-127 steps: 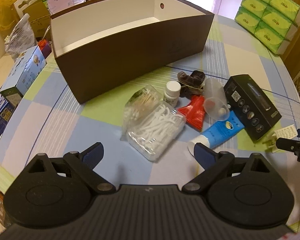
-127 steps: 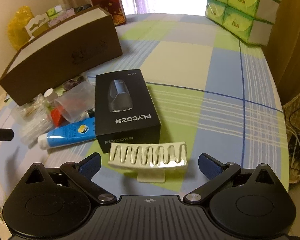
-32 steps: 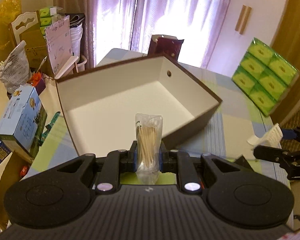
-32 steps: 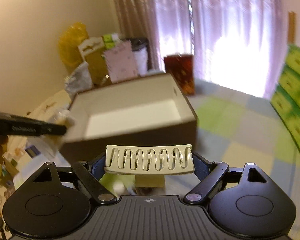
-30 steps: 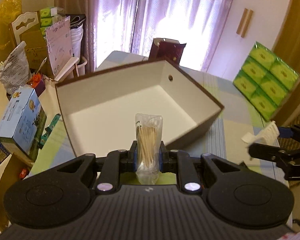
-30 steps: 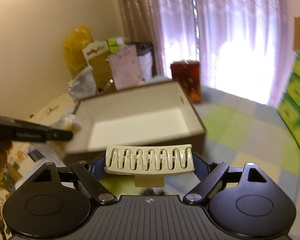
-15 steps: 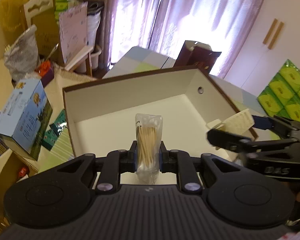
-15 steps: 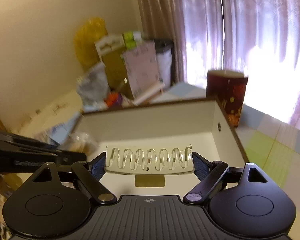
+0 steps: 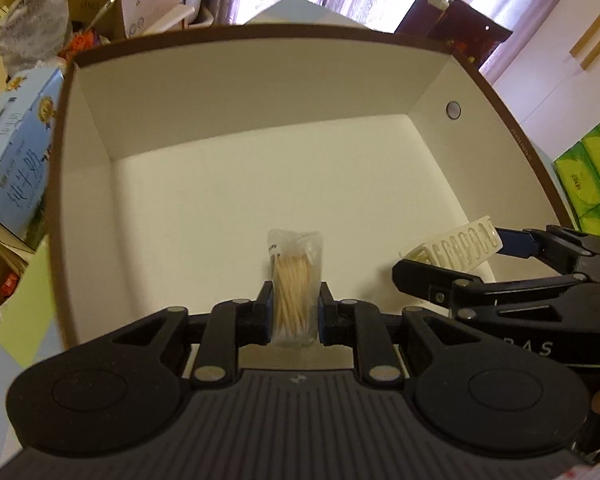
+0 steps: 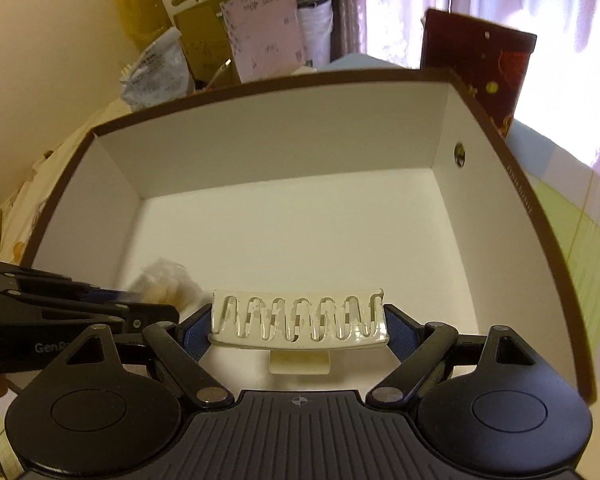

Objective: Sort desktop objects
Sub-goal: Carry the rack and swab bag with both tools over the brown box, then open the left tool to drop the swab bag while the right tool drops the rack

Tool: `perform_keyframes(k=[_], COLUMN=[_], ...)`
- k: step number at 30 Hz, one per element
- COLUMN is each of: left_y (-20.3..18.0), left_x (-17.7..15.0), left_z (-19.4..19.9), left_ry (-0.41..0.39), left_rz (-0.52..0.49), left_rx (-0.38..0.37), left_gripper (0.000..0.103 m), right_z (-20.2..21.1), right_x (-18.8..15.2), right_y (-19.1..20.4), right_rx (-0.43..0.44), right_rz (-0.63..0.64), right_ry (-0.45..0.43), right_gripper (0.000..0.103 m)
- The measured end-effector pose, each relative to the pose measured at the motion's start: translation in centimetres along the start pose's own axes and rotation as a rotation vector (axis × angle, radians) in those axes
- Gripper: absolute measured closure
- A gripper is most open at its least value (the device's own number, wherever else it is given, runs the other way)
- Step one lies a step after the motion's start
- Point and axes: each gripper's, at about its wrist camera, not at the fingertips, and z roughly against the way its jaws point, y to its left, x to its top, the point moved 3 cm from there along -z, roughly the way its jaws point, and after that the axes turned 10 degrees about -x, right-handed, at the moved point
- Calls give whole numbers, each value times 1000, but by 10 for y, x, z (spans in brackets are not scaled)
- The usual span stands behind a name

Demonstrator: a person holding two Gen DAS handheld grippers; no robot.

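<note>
**Toothpick packet and hair claw: both carried over the open box, release pending**

Left wrist view. Toothpick packet: clear sleeve of wooden picks, upright, pinched between the blue pads of the left gripper, which is pressed together on it. Brown box with white lining: directly ahead of and below the fingertips, floor bare, nothing yet deposited. Right gripper: entering from the right, just beside the left one, fingers clamped on the cream hair claw, also inside the box rim. Blue carton: outside the box, off to the left. Green tissue packs: far right, beyond the rim.

Right wrist view. Hair claw: teeth up, held crosswise by its ends between the blue pads, grip closed on it. Box interior ahead and below. Left gripper: close at the left, packet blurred at its tip. Dark red bag: behind the far right corner.

Change noted. Half a second back, box seen from farther off and both loads short of the near wall; now both loads over the floor, tongs side by side. Meaning for the sort: transport judged finished for these two items; opening of each grip likely next. Risk judged: tongs close enough to knock together on release.
</note>
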Motion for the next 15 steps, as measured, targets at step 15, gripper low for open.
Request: perform_keyframes(k=[15], left_y=[-2], left_x=[5], left_z=[0], left_ry=[-6], left_rz=[-70], left_rx=[36], left_gripper=[67], right_z=[-3], right_x=[-1], right_y=[3], right_rx=[21], right_rz=[9], right_ry=[24], right_gripper=[18])
